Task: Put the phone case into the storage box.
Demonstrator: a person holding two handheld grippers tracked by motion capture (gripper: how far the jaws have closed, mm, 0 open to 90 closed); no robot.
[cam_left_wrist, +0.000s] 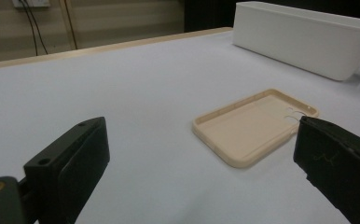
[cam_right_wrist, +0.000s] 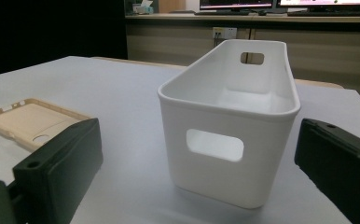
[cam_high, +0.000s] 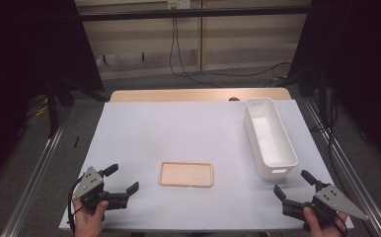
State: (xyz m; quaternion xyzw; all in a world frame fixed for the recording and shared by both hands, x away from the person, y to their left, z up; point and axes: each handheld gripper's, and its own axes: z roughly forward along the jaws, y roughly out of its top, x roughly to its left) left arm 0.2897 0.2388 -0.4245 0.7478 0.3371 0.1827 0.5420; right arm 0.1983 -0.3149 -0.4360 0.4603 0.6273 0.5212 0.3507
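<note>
Two empty-handed grippers, left [cam_high: 122, 180] and right [cam_high: 292, 184], gape wide; the beige rubbery phone case [cam_high: 186, 174] lies flat, long axis three-to-nine o'clock.

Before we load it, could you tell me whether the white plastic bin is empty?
Empty: the white plastic bin shows only its bare floor.

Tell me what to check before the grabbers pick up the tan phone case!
1. Left gripper fingers spread wide: ok.
2. Right gripper fingers spread wide: ok.
3. Phone case lies flat, hollow side up, nothing touching it: ok.
4. White bin upright and looks empty: ok.
5. Table cover bare between case and bin: ok.
6. Whether flat case edges give enough grip: cannot tell.
</note>
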